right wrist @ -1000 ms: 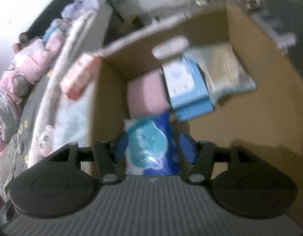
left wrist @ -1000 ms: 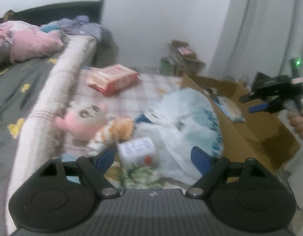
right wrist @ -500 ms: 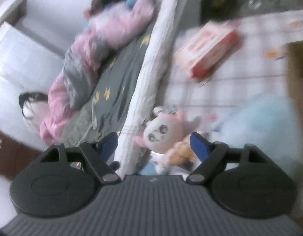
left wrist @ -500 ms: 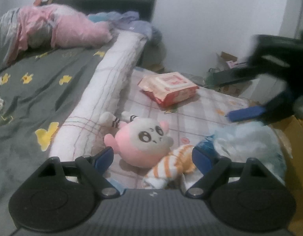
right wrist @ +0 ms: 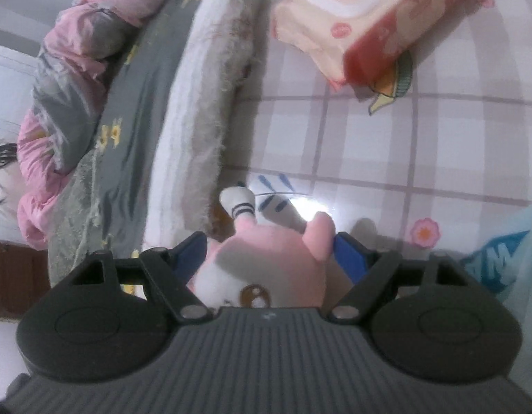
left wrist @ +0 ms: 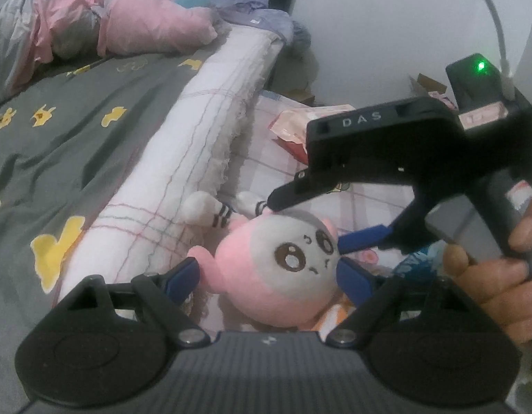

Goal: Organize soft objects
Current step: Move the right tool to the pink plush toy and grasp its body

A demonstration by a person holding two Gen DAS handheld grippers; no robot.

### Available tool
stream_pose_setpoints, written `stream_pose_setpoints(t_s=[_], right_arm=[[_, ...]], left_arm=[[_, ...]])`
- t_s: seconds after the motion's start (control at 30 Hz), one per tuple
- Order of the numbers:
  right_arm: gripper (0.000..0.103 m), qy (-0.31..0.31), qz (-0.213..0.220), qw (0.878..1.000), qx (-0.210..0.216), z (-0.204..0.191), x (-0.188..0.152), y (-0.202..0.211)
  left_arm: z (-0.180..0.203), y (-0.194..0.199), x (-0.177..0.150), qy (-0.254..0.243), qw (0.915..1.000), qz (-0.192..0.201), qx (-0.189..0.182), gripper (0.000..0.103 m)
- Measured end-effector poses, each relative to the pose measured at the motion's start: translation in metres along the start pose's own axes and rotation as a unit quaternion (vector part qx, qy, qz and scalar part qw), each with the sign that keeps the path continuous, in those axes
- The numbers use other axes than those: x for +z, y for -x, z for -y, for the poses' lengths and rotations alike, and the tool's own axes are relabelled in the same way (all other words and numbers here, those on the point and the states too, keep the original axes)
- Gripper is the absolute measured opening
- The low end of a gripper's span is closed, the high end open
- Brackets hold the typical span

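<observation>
A round pink and grey plush toy point(left wrist: 283, 276) lies face up on the checked mat point(right wrist: 386, 145), beside the bed's edge. My left gripper point(left wrist: 267, 274) is open and low over it, one blue pad at each side of its body, not pressing. My right gripper point(left wrist: 317, 220) comes in from the right, held by a hand point(left wrist: 490, 276). It is open around the top of the toy's head. In the right wrist view the plush toy point(right wrist: 266, 258) fills the gap of the right gripper point(right wrist: 271, 252), and the right pad touches its pink ear. An orange striped soft toy point(left wrist: 331, 317) lies under the plush.
A red and pink wet-wipes pack point(right wrist: 369, 17) lies farther off on the mat. A pale blue plastic bag point(right wrist: 507, 258) lies to the right. The bed, with a white rolled quilt point(left wrist: 196, 145), a grey sheet and a pink duvet point(left wrist: 134, 24), bounds the left side.
Both grippers swung left, away from the cardboard box and the bag, and came down onto the pink plush. The right gripper's jaws widened on the way and now straddle the toy's head.
</observation>
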State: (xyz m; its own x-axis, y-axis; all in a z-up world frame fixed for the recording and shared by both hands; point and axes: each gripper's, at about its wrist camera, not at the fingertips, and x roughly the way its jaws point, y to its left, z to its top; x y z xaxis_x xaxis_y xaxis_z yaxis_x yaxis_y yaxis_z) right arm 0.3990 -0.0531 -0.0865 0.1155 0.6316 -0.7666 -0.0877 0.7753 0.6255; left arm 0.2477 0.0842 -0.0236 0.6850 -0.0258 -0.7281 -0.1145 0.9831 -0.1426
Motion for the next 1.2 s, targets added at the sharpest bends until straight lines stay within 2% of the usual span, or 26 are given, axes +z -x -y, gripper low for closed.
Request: stream_pose_setpoints(t_s=[0.2, 0.23, 0.33, 0.53, 0.8, 0.97, 1.0, 1.07, 1.13, 1.2], right_arm=[[0.073, -0.034, -0.014, 0.999, 0.037, 0.011, 0.0, -0.016], [0.072, -0.033, -0.014, 0.999, 0.04, 0.01, 0.0, -0.017], [0.066, -0.028, -0.007, 0.998, 0.048, 0.002, -0.002, -0.014], [0.064, 0.0, 0.02, 0.998, 0.06, -0.018, -0.007, 0.012], [0.064, 0.042, 0.067, 0.993, 0.085, -0.047, -0.028, 0.075], [0.063, 0.058, 0.097, 0.988, 0.103, -0.055, -0.05, 0.124], [0.062, 0.06, 0.102, 0.987, 0.108, -0.054, -0.056, 0.133], [0.048, 0.051, 0.103, 0.984, 0.135, -0.049, -0.068, 0.152], [0.047, 0.043, 0.117, 0.982, 0.139, -0.042, -0.079, 0.17], [0.047, 0.037, 0.135, 0.98, 0.139, -0.03, -0.089, 0.188]], left_arm=[[0.0, -0.003, 0.003, 0.015, 0.9999, 0.007, 0.002, 0.081], [0.002, -0.002, 0.005, 0.014, 0.9998, 0.009, -0.007, 0.076], [0.006, 0.004, 0.009, 0.005, 0.9998, 0.017, 0.001, 0.078], [0.007, 0.03, 0.017, 0.002, 0.9987, 0.051, -0.003, 0.078], [0.027, 0.092, 0.024, -0.024, 0.9922, 0.121, -0.018, 0.08], [0.051, 0.129, 0.025, -0.053, 0.9842, 0.161, -0.051, 0.078], [0.057, 0.135, 0.024, -0.057, 0.9826, 0.164, -0.068, 0.077], [0.071, 0.144, 0.024, -0.059, 0.9815, 0.157, -0.092, 0.082], [0.089, 0.153, 0.018, -0.083, 0.9784, 0.163, -0.097, 0.081], [0.1, 0.157, 0.012, -0.091, 0.9755, 0.161, -0.119, 0.081]])
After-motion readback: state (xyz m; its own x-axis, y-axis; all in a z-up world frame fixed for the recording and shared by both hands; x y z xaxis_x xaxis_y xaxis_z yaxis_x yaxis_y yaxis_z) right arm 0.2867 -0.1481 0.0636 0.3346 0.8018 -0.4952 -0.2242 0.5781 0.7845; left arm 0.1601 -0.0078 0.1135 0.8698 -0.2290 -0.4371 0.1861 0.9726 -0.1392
